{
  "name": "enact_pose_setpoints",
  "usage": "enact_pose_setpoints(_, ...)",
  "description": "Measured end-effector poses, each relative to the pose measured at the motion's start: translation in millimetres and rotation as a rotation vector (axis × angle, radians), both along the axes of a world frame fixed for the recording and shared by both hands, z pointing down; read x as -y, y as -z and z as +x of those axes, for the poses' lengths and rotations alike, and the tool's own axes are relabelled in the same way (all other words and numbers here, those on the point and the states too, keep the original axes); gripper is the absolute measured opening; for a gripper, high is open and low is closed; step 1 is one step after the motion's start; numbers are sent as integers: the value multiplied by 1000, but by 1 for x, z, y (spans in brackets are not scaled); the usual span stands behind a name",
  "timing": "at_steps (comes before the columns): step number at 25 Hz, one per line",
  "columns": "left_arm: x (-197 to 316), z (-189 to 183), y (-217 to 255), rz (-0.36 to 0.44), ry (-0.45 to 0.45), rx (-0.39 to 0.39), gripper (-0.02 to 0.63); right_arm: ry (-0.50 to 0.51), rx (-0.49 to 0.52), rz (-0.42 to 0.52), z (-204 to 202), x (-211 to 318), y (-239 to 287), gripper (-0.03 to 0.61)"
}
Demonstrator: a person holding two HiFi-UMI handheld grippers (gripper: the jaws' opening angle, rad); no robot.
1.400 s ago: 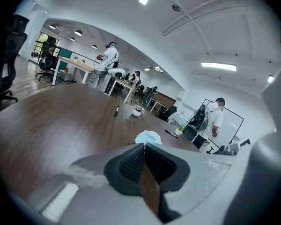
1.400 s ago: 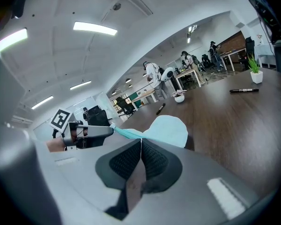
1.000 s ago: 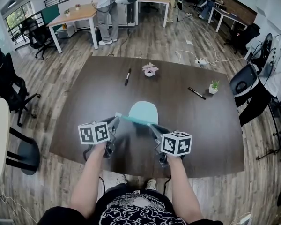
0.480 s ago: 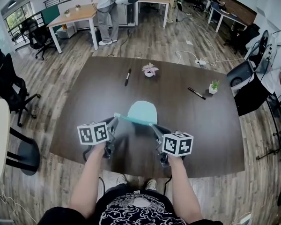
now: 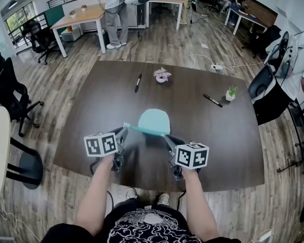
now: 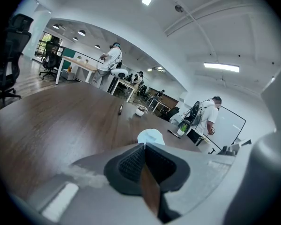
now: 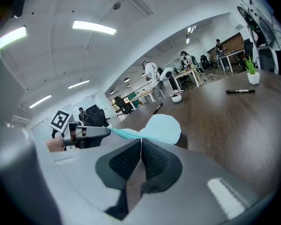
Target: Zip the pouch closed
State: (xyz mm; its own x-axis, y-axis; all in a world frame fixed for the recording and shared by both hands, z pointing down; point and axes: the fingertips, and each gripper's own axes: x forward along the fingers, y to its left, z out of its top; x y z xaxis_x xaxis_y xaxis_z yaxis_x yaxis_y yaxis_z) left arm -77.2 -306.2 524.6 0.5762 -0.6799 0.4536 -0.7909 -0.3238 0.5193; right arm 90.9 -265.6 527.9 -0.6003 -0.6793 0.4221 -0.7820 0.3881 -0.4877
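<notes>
Both grippers are clamped tight, pads pressed together on the pouch (image 5: 153, 120): the left gripper (image 5: 124, 129) pinches the left end of its top edge and the right gripper (image 5: 164, 135) pinches the right end. That leaves the teal zip edge (image 5: 144, 130) stretched in a straight line between the two tips. My read is that the tension is deliberate, since a taut, flat zip track gives a slider less chance to snag or bunch the fabric. The two hands sit level with each other and close together, which keeps the line straight. The pouch body bulges out just beyond that line, toward the middle of the table (image 5: 91, 110), and sits close to the near edge, roughly centred along it. I can't resolve the slider or tell how much of the zip is already closed, and neither gripper view shows a pull tab clearly. The surface is dark wood-grain laminate, smooth and slightly glossy, so the pouch would likely slide if it weren't pinned at both ends. Other things on it are a black marker (image 5: 138, 82) and a pink flower pot (image 5: 162, 75) toward the far edge, plus a second marker (image 5: 213, 100) and a small green plant (image 5: 232, 93) toward the right edge, all well apart from the work. The room is an open office with a plank floor (image 5: 157, 44), light desks (image 5: 81, 15), office chairs (image 5: 7, 92) and people standing in the background.
</notes>
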Motion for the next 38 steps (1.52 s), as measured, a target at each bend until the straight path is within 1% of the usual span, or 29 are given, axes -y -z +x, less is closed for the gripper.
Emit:
enact_pose_setpoints(10,1,-6,-5,-9,18,2,9,-21,-2,-13,6,1,-5,6)
enact_pose_setpoints(16,-2,-1,-13,-11,-23,36,11,-45,-46,-31,9,2,-15,6)
enact_pose_setpoints(21,-10,9,-35,-27,-62,51,12,-89,-76,-70,20,0,-35,6)
enact_pose_setpoints(33,-25,21,-73,-73,-151,155,15,-108,-152,-142,28,-7,-67,8)
enact_pose_setpoints(36,-29,23,-78,-81,-167,171,15,-113,-167,-154,29,-6,-72,8)
enact_pose_setpoints(38,-30,24,-79,-87,-182,202,18,-111,-177,-157,28,-6,-74,8)
